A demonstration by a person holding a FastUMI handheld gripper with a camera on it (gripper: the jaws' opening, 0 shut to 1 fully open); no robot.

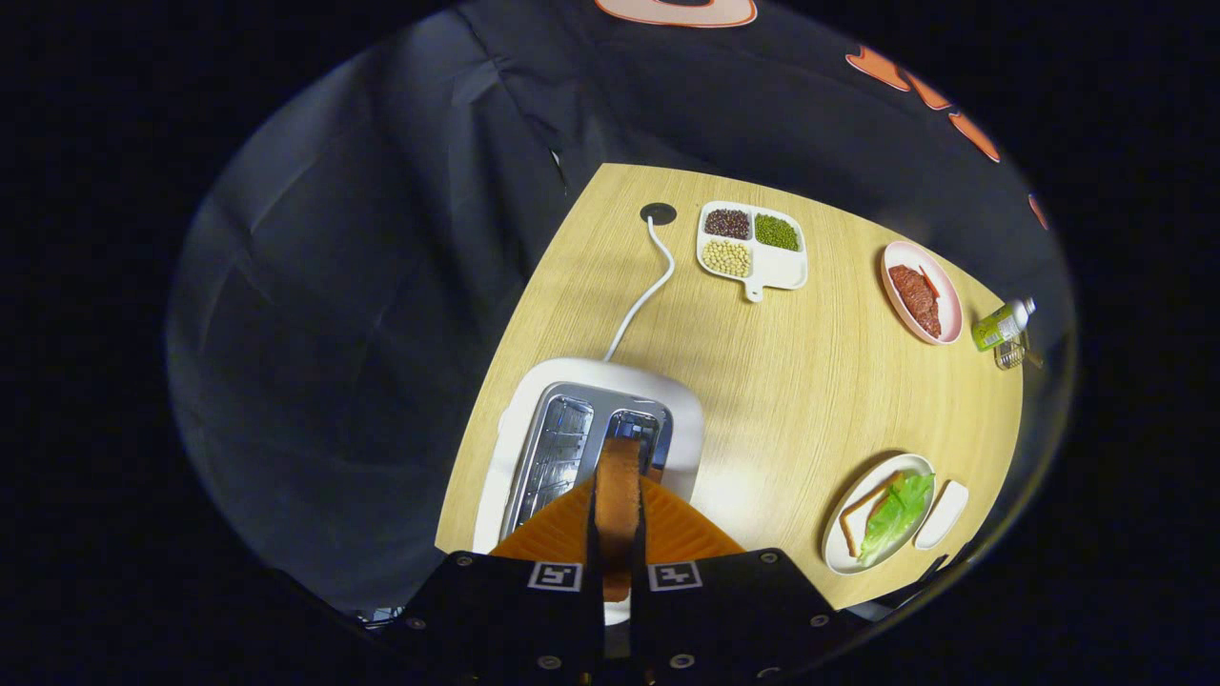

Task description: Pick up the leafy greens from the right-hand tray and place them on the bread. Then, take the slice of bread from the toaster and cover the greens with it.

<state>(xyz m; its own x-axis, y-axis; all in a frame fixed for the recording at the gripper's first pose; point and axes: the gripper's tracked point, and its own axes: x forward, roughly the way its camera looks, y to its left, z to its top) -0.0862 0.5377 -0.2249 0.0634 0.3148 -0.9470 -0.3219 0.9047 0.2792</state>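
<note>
Overhead, gripper view: the tool [618,534] was nearly shut, both fingers pressing the faces of one bread slice [618,495], held on edge just above the toaster [591,438].

Judgement: lift straight up to clear the slot, keep the squeeze light, then carry right and lay it flat over the greens.

Counts:
- one toaster with two slots
- one plate [843,557] right of the tool, holding one bread [858,514] under one bunch of leafy greens [896,514]
- one sectioned tray [777,272], far ahead
</note>
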